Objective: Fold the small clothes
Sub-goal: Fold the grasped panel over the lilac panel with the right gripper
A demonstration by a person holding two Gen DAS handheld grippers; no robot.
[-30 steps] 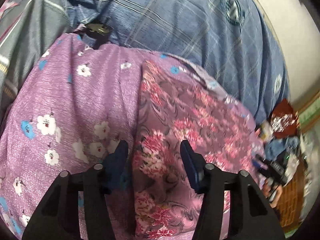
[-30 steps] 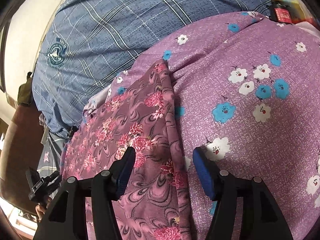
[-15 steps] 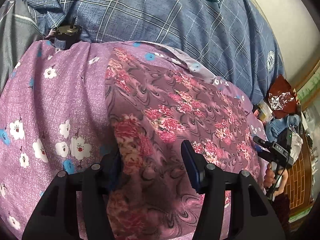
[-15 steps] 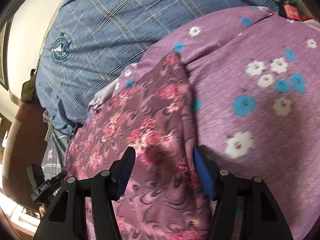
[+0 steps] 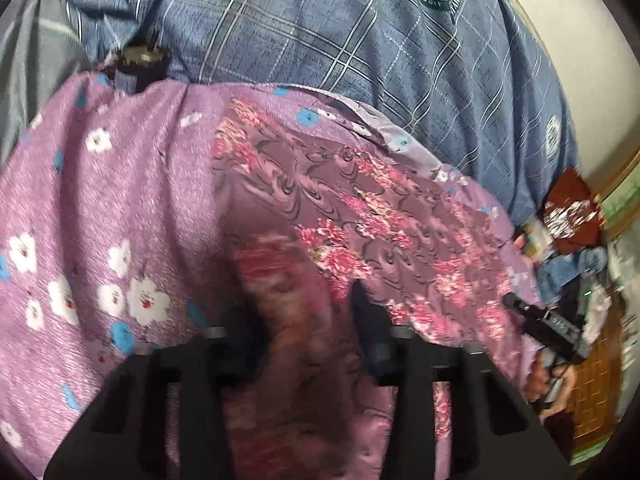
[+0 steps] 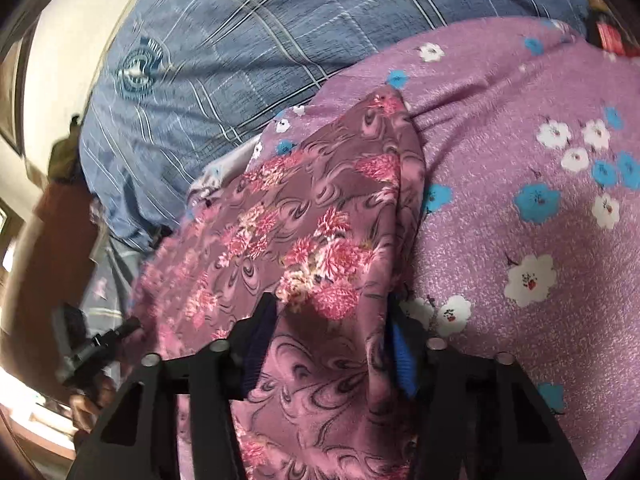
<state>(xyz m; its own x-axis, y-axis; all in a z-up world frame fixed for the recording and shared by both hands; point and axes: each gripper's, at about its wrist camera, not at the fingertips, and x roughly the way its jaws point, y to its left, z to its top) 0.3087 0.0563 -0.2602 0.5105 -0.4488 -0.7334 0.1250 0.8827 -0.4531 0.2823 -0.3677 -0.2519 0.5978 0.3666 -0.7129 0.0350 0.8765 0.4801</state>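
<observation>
Between each closing hand-held gripper's (image 5: pixel 304 320) (image 6: pixel 332 320) jaws bunches soft, swirl-printed mauve garment (image 6: pixel 312 216).

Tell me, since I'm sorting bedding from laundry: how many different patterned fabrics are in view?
3. The rose-print garment lies between both grippers' closing jaws, on the purple flowered sheet; the blue plaid cover lies behind. More may be hidden underneath.

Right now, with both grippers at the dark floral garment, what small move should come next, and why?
Probably finish closing both, then lift. The left gripper and right gripper each have a fold of the dark floral garment between their closing jaws, and it lies on the purple flowered cloth, which should stay down.
</observation>
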